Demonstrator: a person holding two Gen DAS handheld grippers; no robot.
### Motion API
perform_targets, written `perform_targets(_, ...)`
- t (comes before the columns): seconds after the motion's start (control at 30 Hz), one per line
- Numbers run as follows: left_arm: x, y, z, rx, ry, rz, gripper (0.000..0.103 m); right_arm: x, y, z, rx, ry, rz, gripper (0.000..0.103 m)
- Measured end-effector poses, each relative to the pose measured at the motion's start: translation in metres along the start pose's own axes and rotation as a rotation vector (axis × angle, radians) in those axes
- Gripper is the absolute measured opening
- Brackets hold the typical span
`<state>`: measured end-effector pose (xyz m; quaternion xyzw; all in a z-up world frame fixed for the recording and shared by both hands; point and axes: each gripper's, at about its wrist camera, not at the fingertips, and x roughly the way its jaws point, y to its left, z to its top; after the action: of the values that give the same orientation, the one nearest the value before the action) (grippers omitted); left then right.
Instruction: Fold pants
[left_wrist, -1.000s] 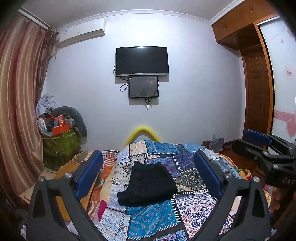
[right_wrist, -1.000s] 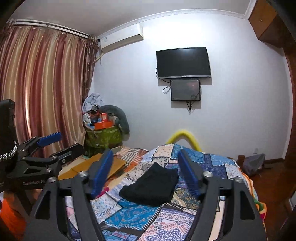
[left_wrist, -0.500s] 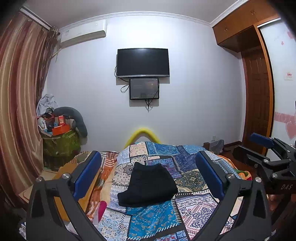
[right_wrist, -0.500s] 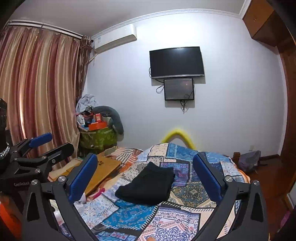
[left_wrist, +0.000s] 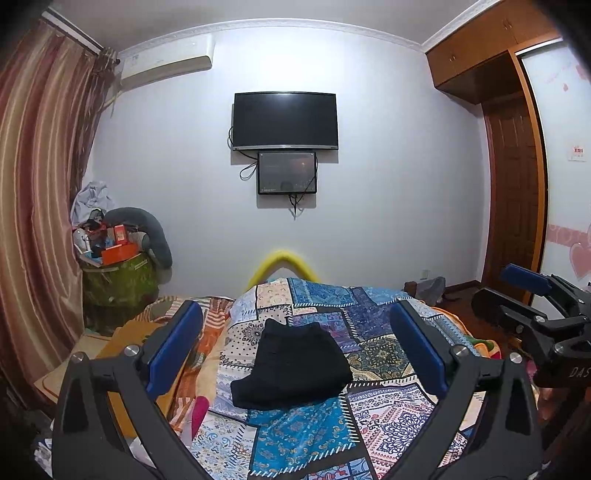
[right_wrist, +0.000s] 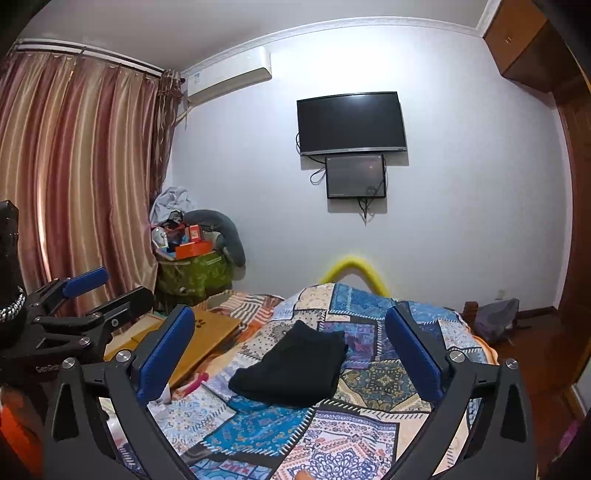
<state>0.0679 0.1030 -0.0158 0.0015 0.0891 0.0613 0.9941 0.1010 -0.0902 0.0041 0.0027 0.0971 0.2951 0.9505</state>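
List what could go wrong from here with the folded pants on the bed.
1. The black pants lie folded on a soft, uneven patchwork quilt; a nudge could likely undo the fold.
2. Both the left tongs and the right tongs stand open, apart from the pants, so a careless re-grab might pinch quilt along with the cloth.
3. The left edge of the stack looks loose and may slide open.

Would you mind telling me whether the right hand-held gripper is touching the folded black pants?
Apart. The right wrist view shows the right hand-held gripper wide open above the quilt, the black pants lying beyond its fingertips.
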Motion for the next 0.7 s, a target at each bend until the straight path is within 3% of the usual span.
perform_targets(0.7,0.0090,0.0053,-0.0049,-0.008,0.017,-0.028,0.103,0.0001,-0.0067,0.0005,0.022,0.012,-0.010,0.102)
